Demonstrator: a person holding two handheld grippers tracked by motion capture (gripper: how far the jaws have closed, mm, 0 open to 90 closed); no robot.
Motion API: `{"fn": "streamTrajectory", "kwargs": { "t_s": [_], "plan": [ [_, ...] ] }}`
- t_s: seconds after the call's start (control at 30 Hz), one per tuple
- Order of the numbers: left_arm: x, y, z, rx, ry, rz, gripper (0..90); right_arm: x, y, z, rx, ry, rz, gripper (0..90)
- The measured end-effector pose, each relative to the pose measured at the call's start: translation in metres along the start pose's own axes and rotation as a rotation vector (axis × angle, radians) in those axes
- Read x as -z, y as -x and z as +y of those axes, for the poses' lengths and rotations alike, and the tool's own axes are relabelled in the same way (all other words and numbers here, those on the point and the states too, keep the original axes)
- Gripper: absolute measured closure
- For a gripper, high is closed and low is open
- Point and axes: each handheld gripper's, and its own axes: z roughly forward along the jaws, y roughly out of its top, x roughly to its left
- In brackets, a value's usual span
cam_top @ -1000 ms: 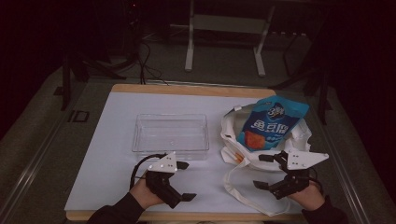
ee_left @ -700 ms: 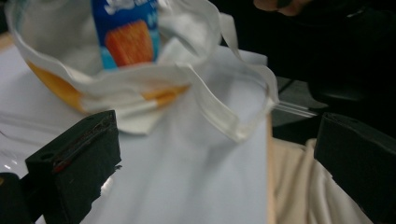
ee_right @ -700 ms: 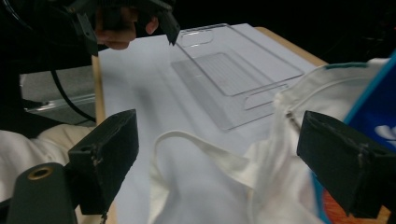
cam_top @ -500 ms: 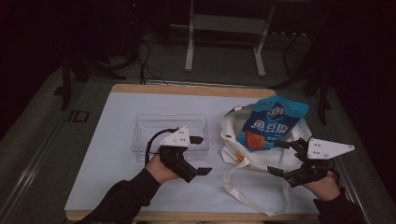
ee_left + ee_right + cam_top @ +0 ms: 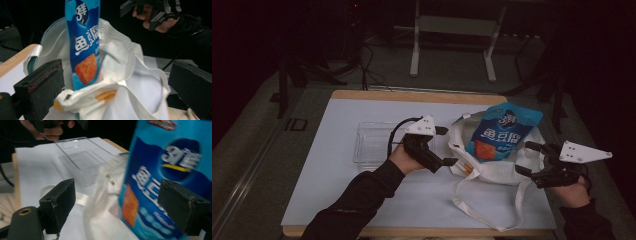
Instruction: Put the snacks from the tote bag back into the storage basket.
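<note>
A blue snack pouch (image 5: 504, 131) stands in a white tote bag (image 5: 492, 170) on the right half of the table. My left gripper (image 5: 451, 146) is open at the bag's left rim, its jaws pointing right. In the left gripper view the pouch (image 5: 83, 42) and the bag's mouth (image 5: 120, 62) lie ahead of the wide jaws of the left gripper (image 5: 117, 82). My right gripper (image 5: 522, 158) is open at the bag's right side. Its jaws have just been closing a little, with nothing pressed between them. The pouch (image 5: 170, 170) looms close ahead of the right gripper (image 5: 121, 202).
A clear plastic tray (image 5: 372, 142) sits left of the bag, behind my left hand, and the tray (image 5: 82, 157) appears again in the right gripper view. The bag's long straps (image 5: 472, 205) trail toward the table's front edge. A dark floor with stand legs lies beyond the table.
Both hands have lifted from the table's front edge. The left moved right and forward to the bag's left rim. The right moved outward to the bag's right side.
</note>
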Motion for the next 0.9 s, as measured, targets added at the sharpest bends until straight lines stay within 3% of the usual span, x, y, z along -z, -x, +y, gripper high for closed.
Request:
{"fn": "streamTrajectory", "kwargs": {
  "t_s": [0.3, 0.53, 0.73, 0.9],
  "plan": [
    [-0.038, -0.02, 0.005, -0.003, -0.027, 0.012, 0.8, 0.004, 0.03, -0.021, -0.069, -0.037, -0.074, 18.0],
    [-0.067, -0.035, 0.005, 0.013, -0.047, 0.03, 8.8, -0.005, 0.056, -0.031, -0.114, -0.064, -0.111, 18.1],
    [-0.091, -0.046, 0.011, 0.039, -0.086, 0.047, 16.1, -0.018, 0.072, -0.031, -0.138, -0.074, -0.094, 20.2],
    [-0.104, -0.05, 0.017, 0.034, -0.114, 0.067, 25.2, -0.03, 0.078, -0.029, -0.148, -0.082, -0.076, 20.2]
  ]
}}
